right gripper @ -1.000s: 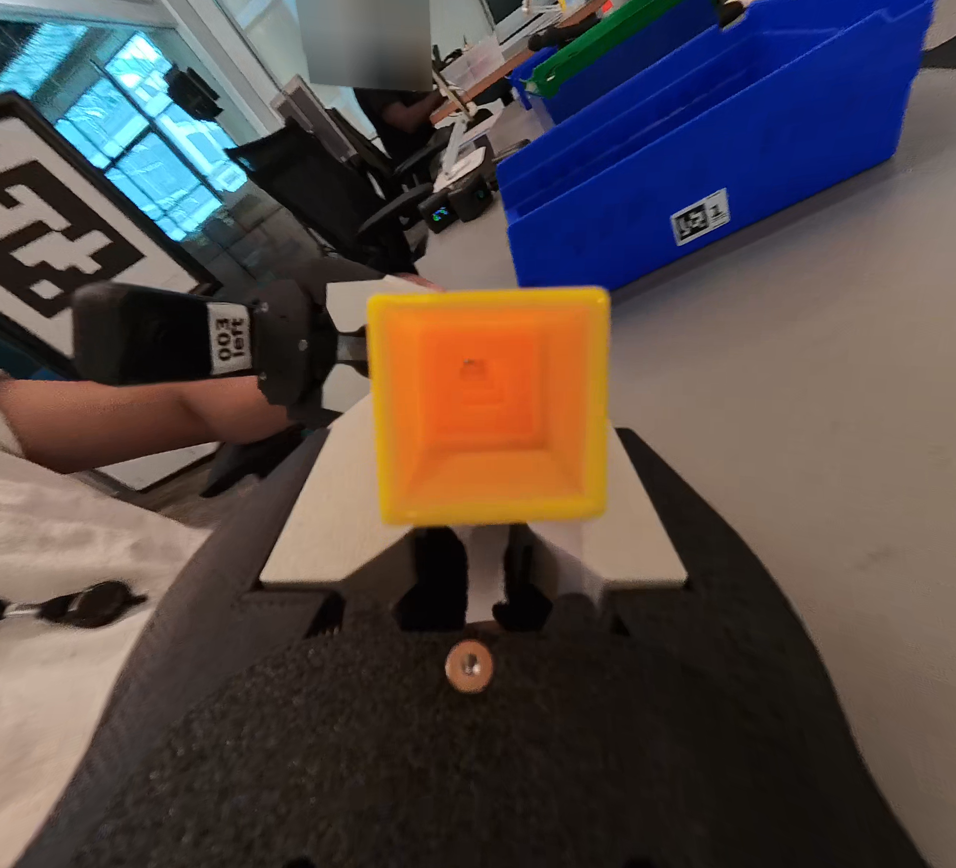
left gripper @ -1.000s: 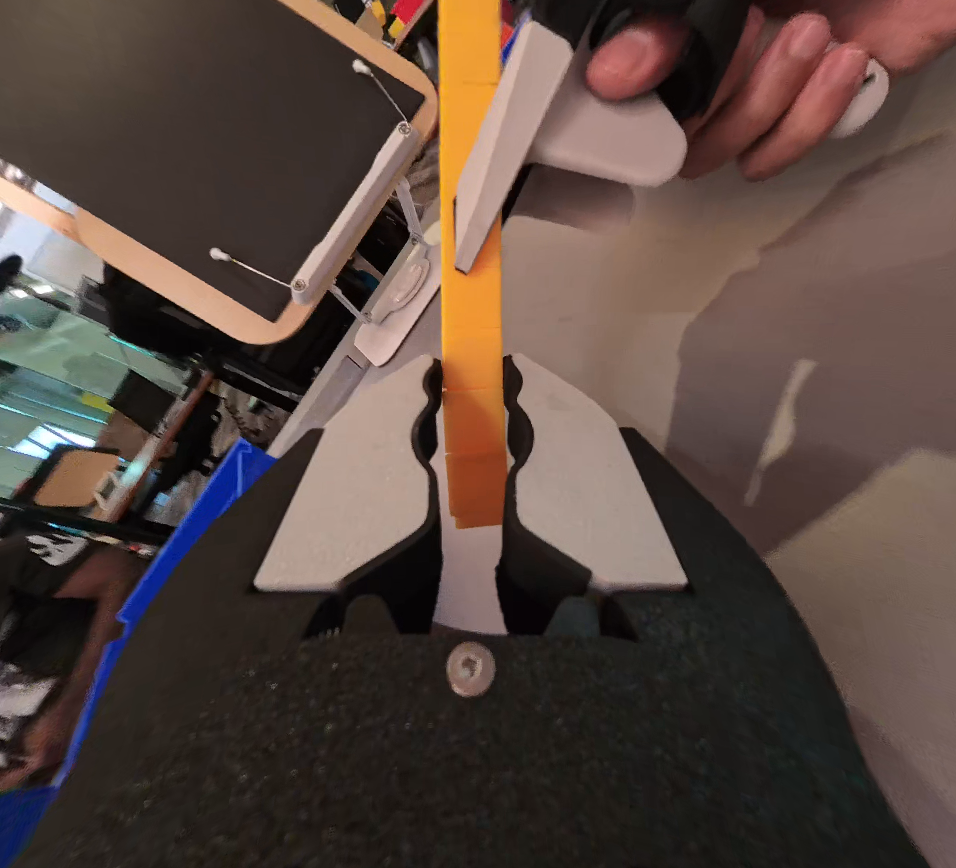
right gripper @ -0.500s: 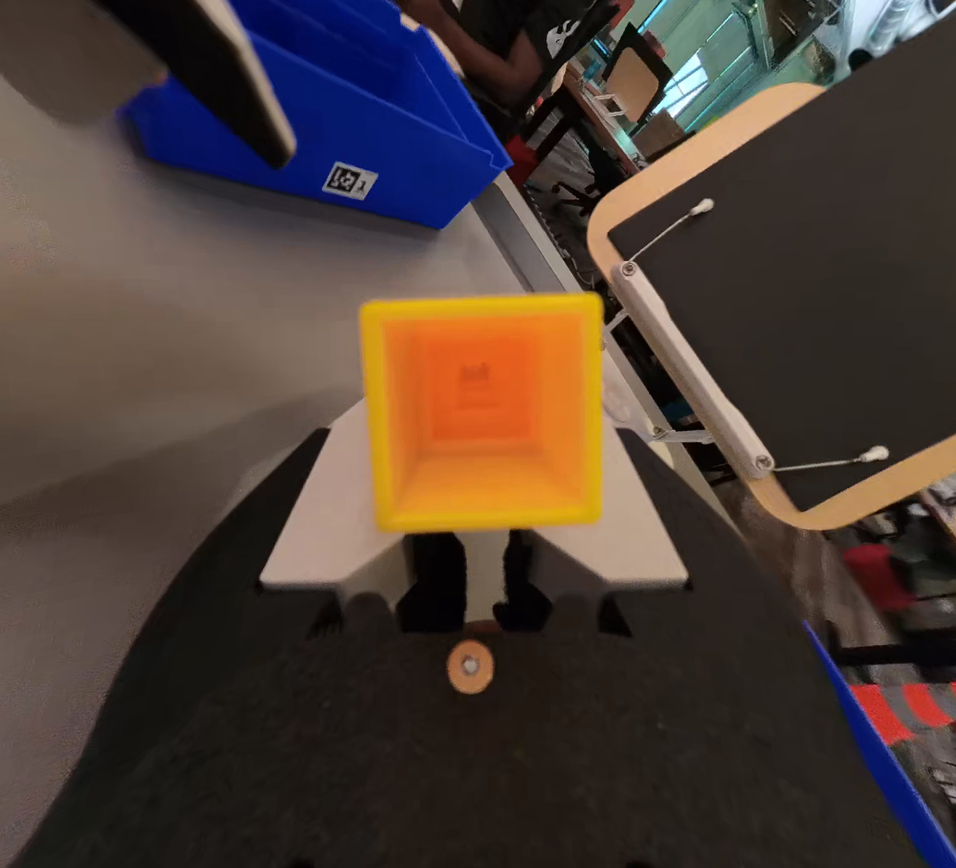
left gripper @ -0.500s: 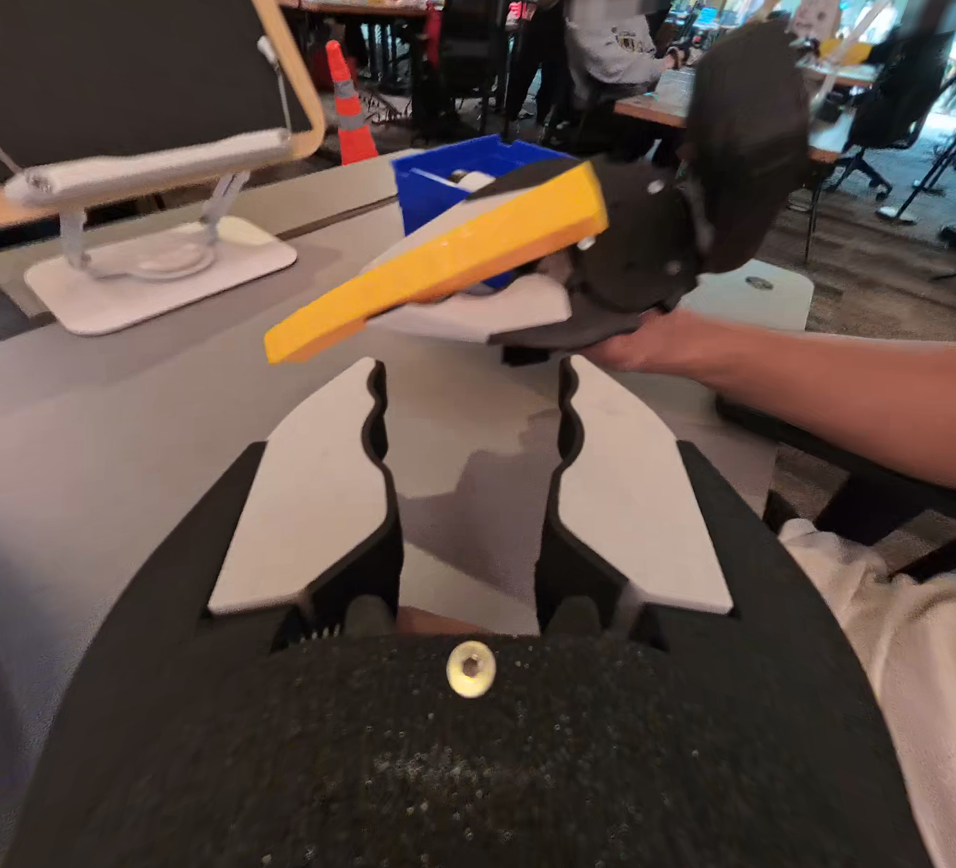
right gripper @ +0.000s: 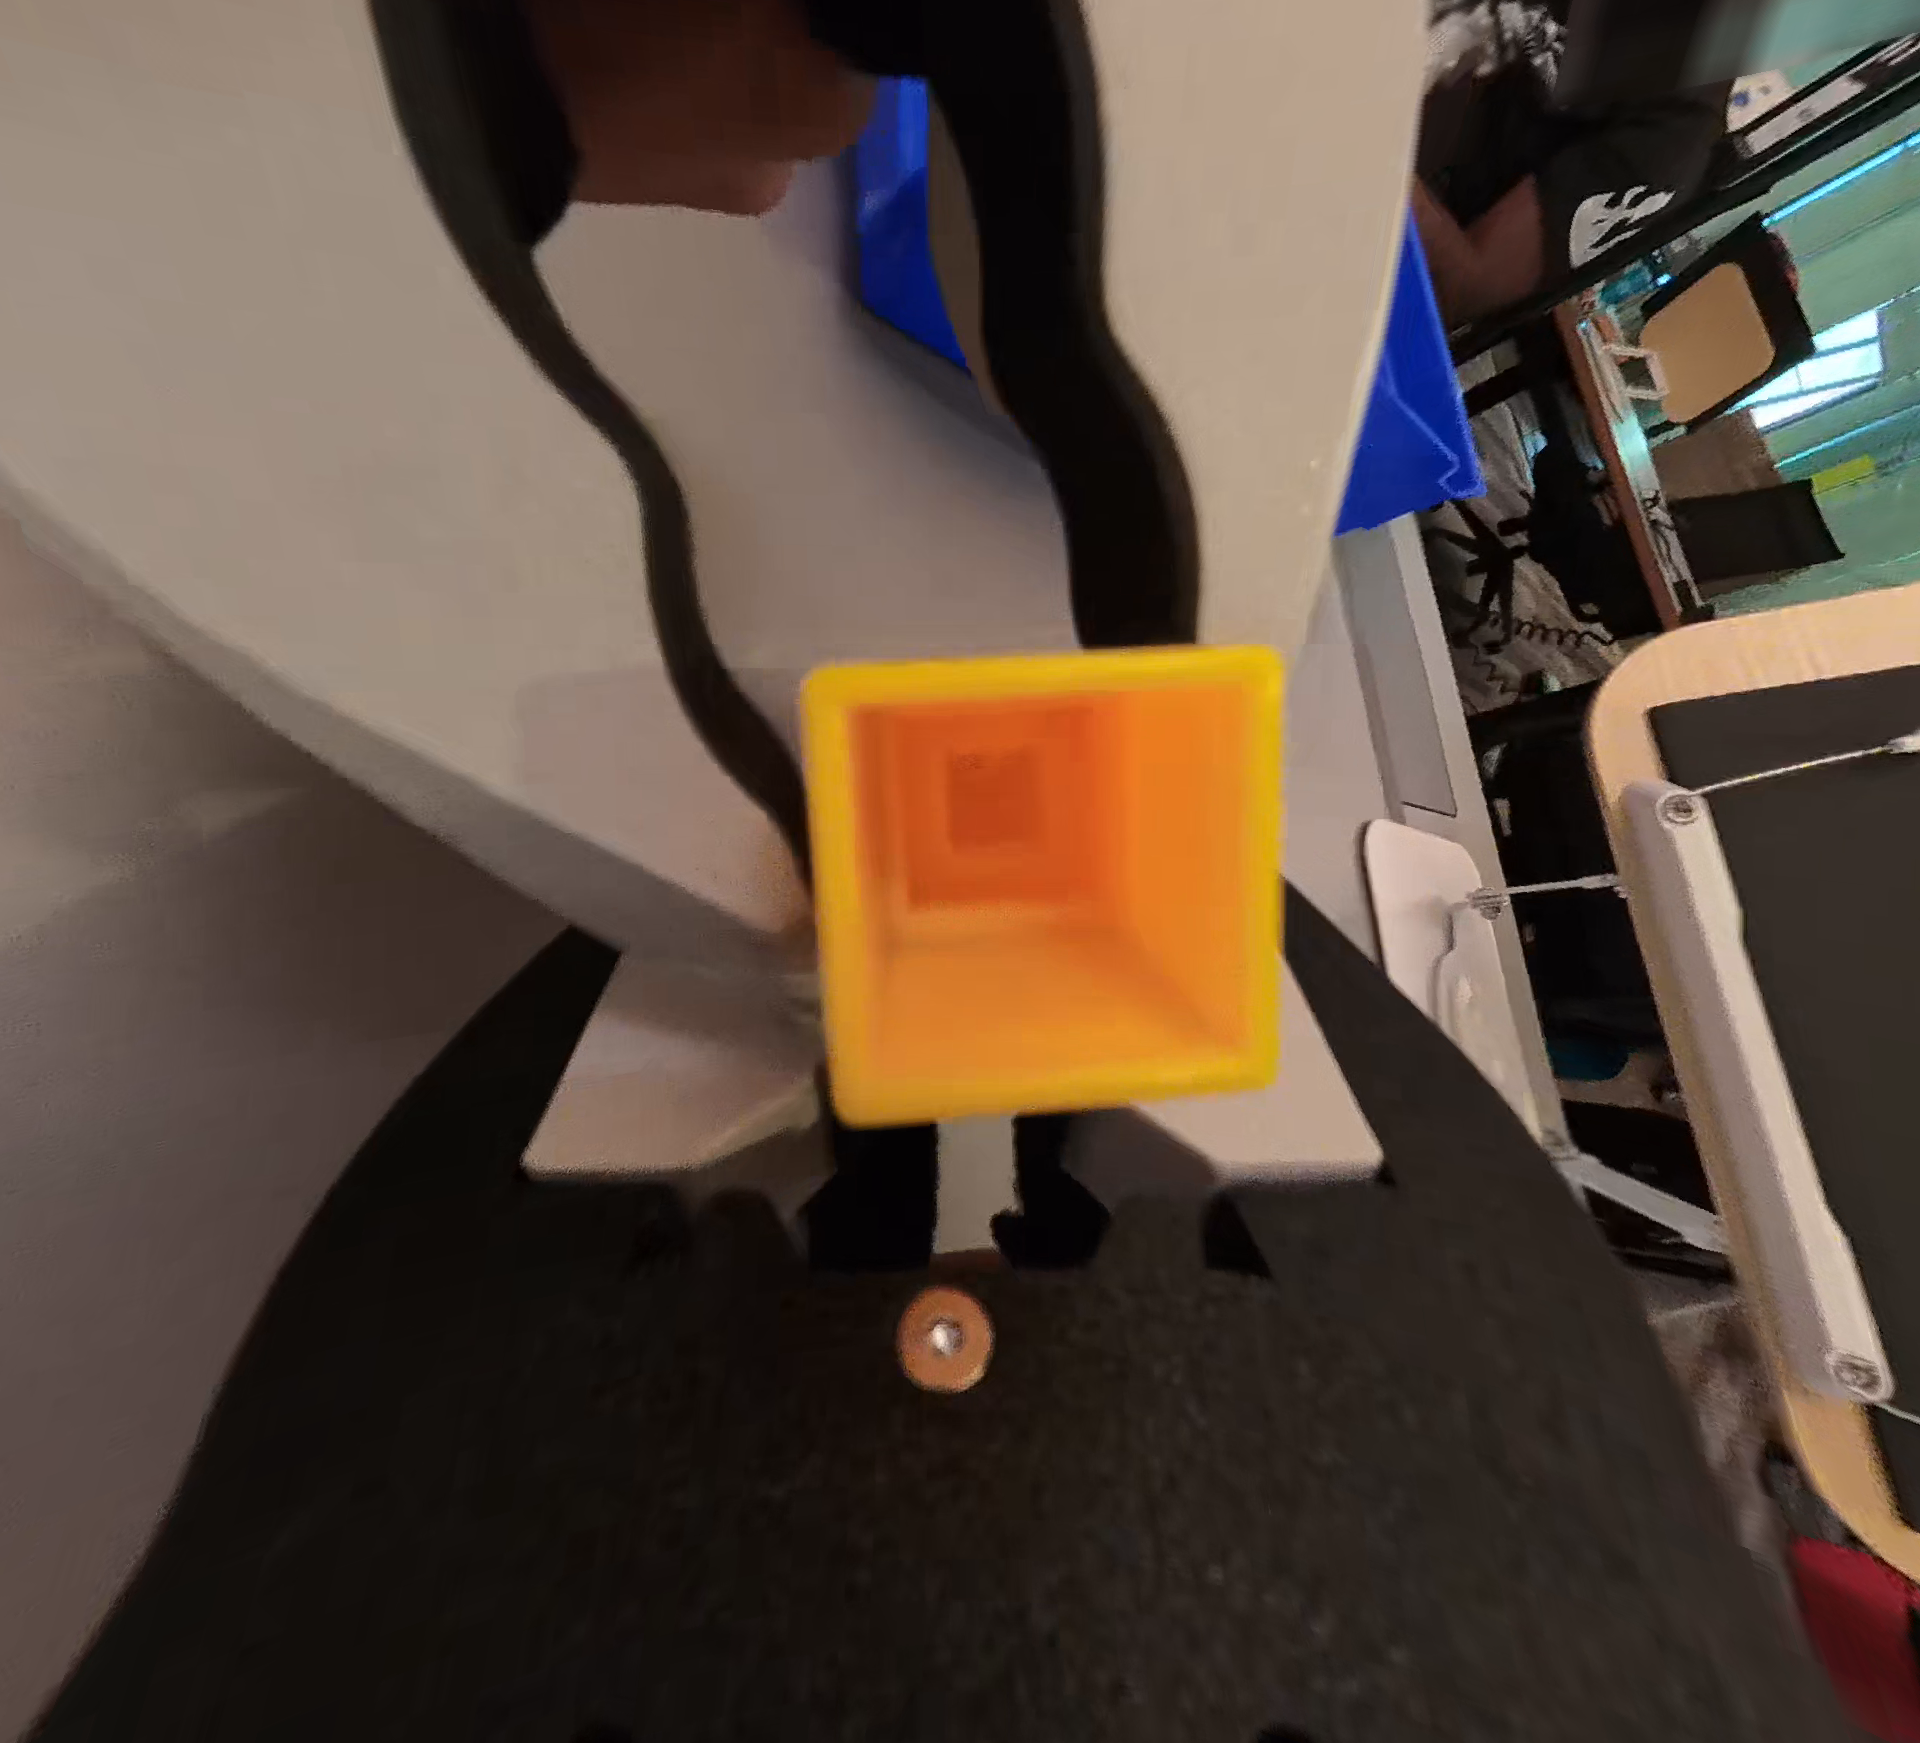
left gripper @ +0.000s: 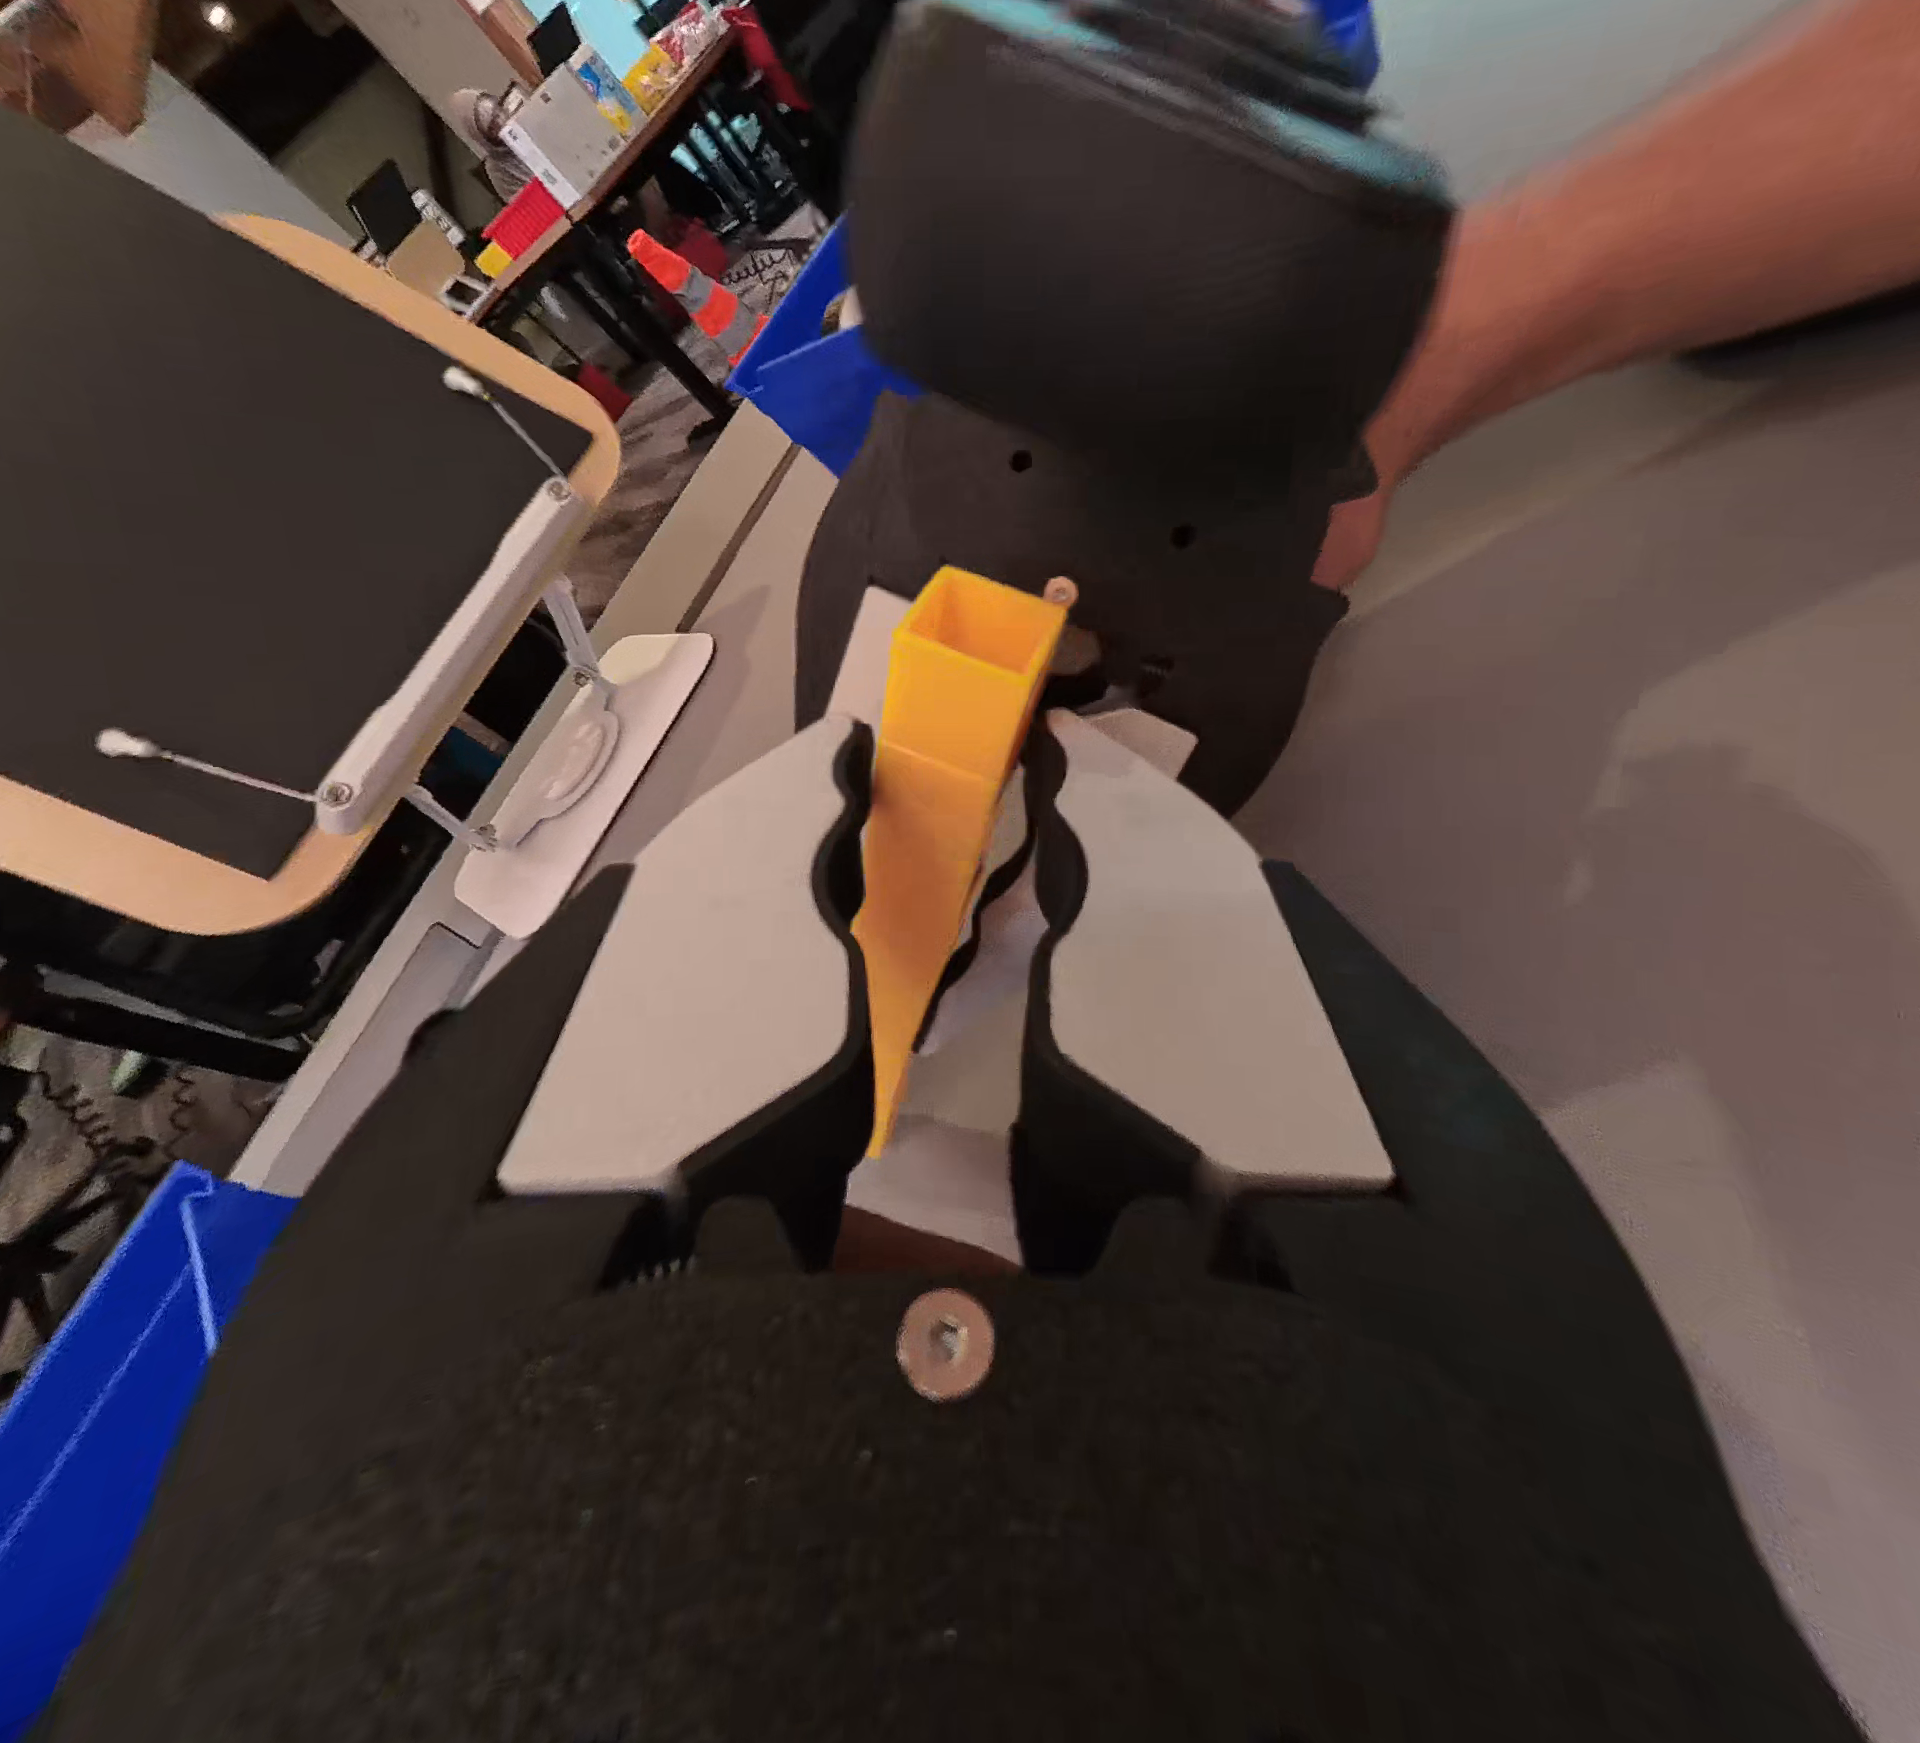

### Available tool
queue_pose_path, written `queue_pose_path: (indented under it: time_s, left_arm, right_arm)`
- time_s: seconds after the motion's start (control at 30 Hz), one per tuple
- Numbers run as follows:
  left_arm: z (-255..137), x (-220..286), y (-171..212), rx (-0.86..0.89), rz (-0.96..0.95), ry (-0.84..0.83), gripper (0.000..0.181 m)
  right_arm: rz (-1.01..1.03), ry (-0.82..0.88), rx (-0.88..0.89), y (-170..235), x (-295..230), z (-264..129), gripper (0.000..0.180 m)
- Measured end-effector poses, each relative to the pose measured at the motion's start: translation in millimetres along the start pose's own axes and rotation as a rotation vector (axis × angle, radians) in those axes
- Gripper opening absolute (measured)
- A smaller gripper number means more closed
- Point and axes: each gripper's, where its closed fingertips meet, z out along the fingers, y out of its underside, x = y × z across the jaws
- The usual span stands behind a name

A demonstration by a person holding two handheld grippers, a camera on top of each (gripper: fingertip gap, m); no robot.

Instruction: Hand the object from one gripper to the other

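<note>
Yellow square tube sits clamped in the right gripper, its length between the parted, non-gripping fingers of the left gripper.

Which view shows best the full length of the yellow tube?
The left wrist view: the yellow tube runs lengthwise between the open left hand-held gripper fingers. The right wrist view shows only its square open end.

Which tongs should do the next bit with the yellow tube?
The left tongs, probably: they are open with the yellow tube between their fingers, so they need only close. The right tongs already grip it.
</note>
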Motion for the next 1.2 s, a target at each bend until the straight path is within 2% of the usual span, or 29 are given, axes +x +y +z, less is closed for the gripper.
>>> queue_pose_path:
  time_s: [0.03,0.07,0.2,0.33,0.43,0.5,0.57,0.67,0.83,0.9,0.97,1.13,1.2]
  left_arm:
    - [1,0,1,0.000,0.019,-0.006,0.027]
    - [1,-1,2,0.000,0.031,-0.014,0.027]
    - [-7,-23,-1,0.051,0.036,-0.092,0.026]
    - [-33,-64,-9,0.176,-0.111,-0.175,0.026]
    - [-58,-91,-18,0.312,-0.283,-0.197,0.025]
    - [-72,-103,-26,0.414,-0.404,-0.193,0.025]
    - [-83,-113,-33,0.505,-0.512,-0.185,0.025]
    - [-96,-125,-38,0.623,-0.659,-0.176,0.025]
    - [-118,-147,-34,0.838,-0.969,-0.120,0.025]
    - [-119,-152,-25,0.884,-1.073,-0.105,0.025]
    - [-119,-156,-14,0.919,-1.176,-0.096,0.025]
    - [-117,-160,4,0.972,-1.326,-0.099,0.025]
    - [-113,-159,7,0.975,-1.362,-0.095,0.025]
  right_arm:
    - [0.018,-0.006,0.004,1,-1,1,0.175]
    - [0.032,0.001,0.010,2,-1,1,0.178]
    - [0.040,0.083,0.105,-6,9,-9,0.121]
    - [0.289,0.025,0.205,-8,25,-22,0.059]
    - [0.591,-0.124,0.234,8,28,-19,0.061]
    - [0.779,-0.267,0.215,18,17,-9,0.073]
    - [0.931,-0.374,0.266,10,6,-4,0.077]
    - [1.155,-0.410,0.491,-31,8,-8,0.087]
    - [1.411,-0.382,0.795,-65,27,-12,0.079]
    - [1.453,-0.341,0.955,-67,44,-26,0.070]
    - [1.399,-0.335,1.040,-70,49,-40,0.050]
    - [1.241,-0.336,1.026,-86,40,-52,0.045]
    - [1.222,-0.311,1.031,-88,41,-54,0.034]
